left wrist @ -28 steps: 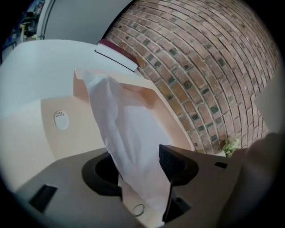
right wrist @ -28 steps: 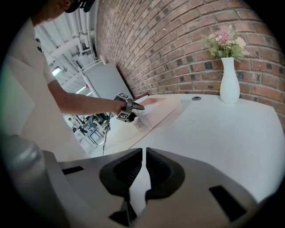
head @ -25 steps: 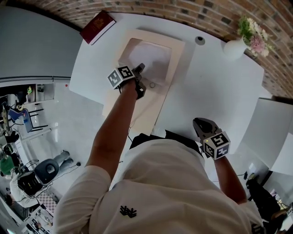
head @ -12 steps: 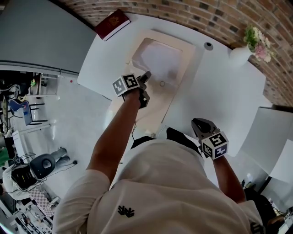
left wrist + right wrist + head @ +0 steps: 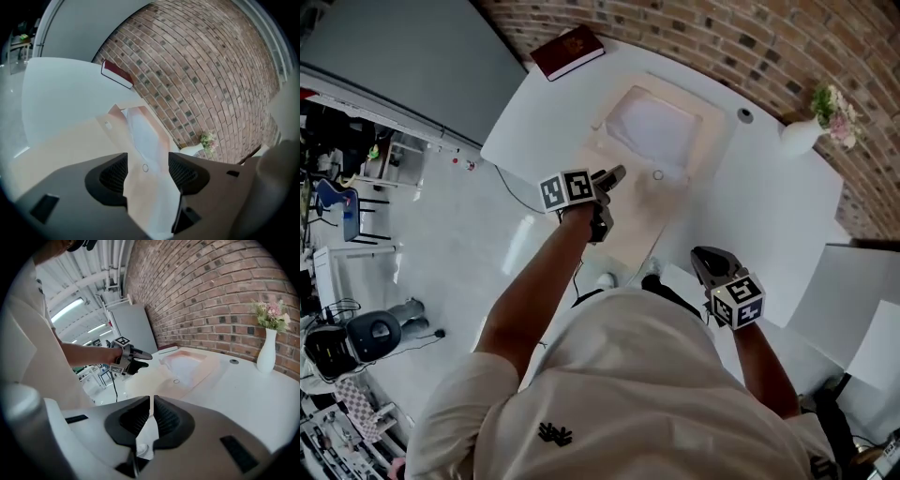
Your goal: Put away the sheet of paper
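Note:
A white sheet of paper (image 5: 652,125) lies on the far half of a flat beige folder (image 5: 623,220) spread across the white table (image 5: 759,202). A small ring fastener (image 5: 657,175) sits on the folder just below the sheet. My left gripper (image 5: 609,183) hovers over the folder's near half, short of the sheet, open with nothing between its fingers. In the left gripper view (image 5: 146,173) the folder (image 5: 70,145), the sheet (image 5: 143,136) and the ring (image 5: 145,168) show through the gap. My right gripper (image 5: 710,262) is held back by the table's near edge, shut and empty (image 5: 152,416).
A dark red book (image 5: 567,52) lies at the table's far left corner. A white vase with flowers (image 5: 802,136) stands at the far right, a small round fitting (image 5: 744,115) left of it. A brick wall backs the table. A cable (image 5: 511,178) hangs at the left edge.
My left gripper has drawn back from the sheet's near edge to the folder's near half. The right gripper has stayed where it was.

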`<state>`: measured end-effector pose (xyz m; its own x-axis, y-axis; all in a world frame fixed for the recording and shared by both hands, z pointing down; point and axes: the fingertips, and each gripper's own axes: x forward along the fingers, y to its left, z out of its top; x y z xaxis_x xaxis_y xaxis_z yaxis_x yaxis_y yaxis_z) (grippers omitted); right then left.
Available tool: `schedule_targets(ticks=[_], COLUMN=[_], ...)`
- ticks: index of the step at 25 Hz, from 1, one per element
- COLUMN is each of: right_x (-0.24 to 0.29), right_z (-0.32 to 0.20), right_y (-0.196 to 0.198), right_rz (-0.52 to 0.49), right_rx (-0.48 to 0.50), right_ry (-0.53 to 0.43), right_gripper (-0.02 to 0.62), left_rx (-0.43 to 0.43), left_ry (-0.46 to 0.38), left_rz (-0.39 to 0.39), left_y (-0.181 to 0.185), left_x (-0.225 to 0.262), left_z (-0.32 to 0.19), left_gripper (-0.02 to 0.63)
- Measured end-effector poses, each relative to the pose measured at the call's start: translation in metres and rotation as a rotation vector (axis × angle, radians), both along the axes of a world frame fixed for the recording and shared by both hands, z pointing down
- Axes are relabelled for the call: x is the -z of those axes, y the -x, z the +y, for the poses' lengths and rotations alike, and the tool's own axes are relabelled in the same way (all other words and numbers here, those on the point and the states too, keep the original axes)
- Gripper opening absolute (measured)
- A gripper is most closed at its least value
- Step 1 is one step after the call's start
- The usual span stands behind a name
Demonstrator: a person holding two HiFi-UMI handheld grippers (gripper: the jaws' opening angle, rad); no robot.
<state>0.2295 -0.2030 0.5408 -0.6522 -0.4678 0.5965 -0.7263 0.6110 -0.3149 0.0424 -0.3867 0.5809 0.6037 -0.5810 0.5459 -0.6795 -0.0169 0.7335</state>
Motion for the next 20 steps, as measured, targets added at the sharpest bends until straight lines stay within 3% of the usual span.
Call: schedule_targets(ticks=[9,20], right_x=[0.032,0.047], right_z=[0.039,0.108], right_y=[0.072,0.145], right_rz=[0.031,0.041], right_rx=[0.02,-0.028], right_ry=[-0.064,-0.102], right_gripper=[0.049,0.044], left_rx=[-0.05,-0.161], left_ry=[-0.067,-0.12], left_rz=[0.067,0.12], left_y=[0.057,0.118], left_x=[0.05,0.072], left_z=[0.069,0.171], left_gripper=[0.264,0.264])
